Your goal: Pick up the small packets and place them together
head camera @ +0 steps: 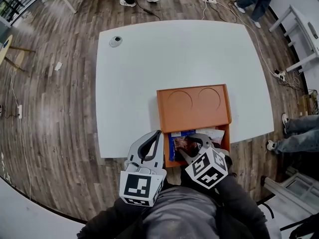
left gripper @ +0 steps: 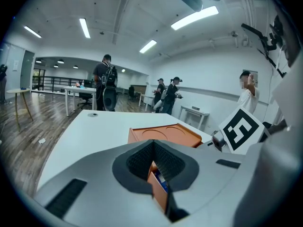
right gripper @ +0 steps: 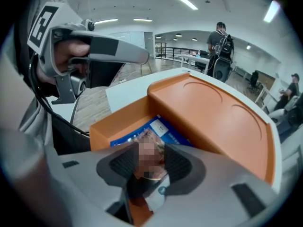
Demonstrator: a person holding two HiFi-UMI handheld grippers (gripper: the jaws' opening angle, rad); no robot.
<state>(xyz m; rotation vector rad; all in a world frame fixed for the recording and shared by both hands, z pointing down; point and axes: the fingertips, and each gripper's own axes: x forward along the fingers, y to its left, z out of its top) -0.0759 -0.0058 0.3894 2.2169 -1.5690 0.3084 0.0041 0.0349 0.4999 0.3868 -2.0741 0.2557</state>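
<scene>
**Right gripper (head camera: 194, 144) over the packets (head camera: 175, 144), jaws wide, no grip yet**

It's nosed steeply down into the open near end of the orange box (right gripper: 102, 126). Its own view shows the jaws spread wide with a brown printed packet (right gripper: 147, 170) between the pads. I see no pad pressing on it, so I call it straddled, not held. A blue packet (right gripper: 163, 129) lies flat under it and a white packet (head camera: 213, 133) sits beside. All the packets I can see are in that one well, loosely piled.

Why that angle, my read: the box's top panel (head camera: 193, 114), the one with two round recesses, covers the far part. So the well is reachable only from my side and from above.

Left gripper (head camera: 158, 133) hangs just beside the box's near-left corner. Its tips look closed together with nothing in them. I'd say it's parked clear of the right one, handy to steady the box.

Surface: white table (head camera: 149, 73), with only the box at the near edge and a small round grey thing (head camera: 115, 41) far left. The top looks smooth, so the box could skid under a push.

Room: wood-plank floor (head camera: 55, 108), power strip (head camera: 209, 0) with cable beyond the table, more white tables, several people (left gripper: 105, 82) standing around, strip lights (left gripper: 84, 27) overhead.
</scene>
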